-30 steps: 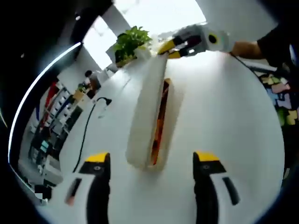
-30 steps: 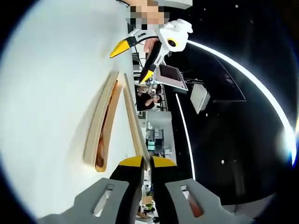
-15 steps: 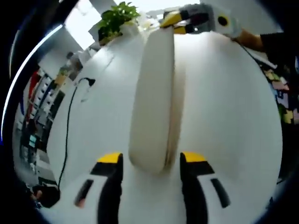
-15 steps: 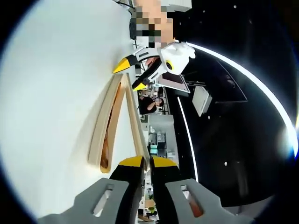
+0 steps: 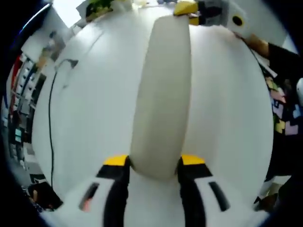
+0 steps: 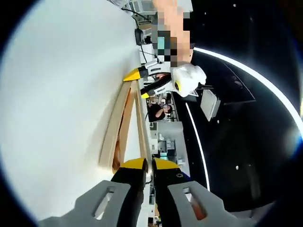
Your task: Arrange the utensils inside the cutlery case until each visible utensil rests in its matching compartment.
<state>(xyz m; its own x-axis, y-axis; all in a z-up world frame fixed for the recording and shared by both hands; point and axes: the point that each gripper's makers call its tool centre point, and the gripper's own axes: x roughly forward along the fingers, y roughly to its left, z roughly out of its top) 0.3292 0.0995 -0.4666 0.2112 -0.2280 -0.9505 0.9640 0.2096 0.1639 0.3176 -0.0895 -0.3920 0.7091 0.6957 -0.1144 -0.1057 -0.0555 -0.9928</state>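
A long cream cutlery case (image 5: 161, 94) lies on the white table (image 5: 94, 94), running away from me. My left gripper (image 5: 154, 161) has its jaws pressed against both sides of the case's near end. My right gripper (image 5: 189, 13) is at the far end. In the right gripper view, my right gripper (image 6: 149, 164) is shut on the thin edge of the lid (image 6: 142, 123), which stands slightly apart from the wooden base (image 6: 113, 132). My left gripper (image 6: 139, 85) straddles the far end there. The utensils inside are hidden.
A black cable (image 5: 49, 109) trails across the table's left side. A potted plant (image 5: 97, 4) stands at the far edge. A person's dark sleeve (image 5: 284, 61) and coloured sticky notes (image 5: 279, 109) are on the right. Shelving fills the room's left side.
My left gripper has moved up to the case's near end and its jaws have narrowed onto it. The lid has dropped closer to the base, hiding the orange-brown inside.
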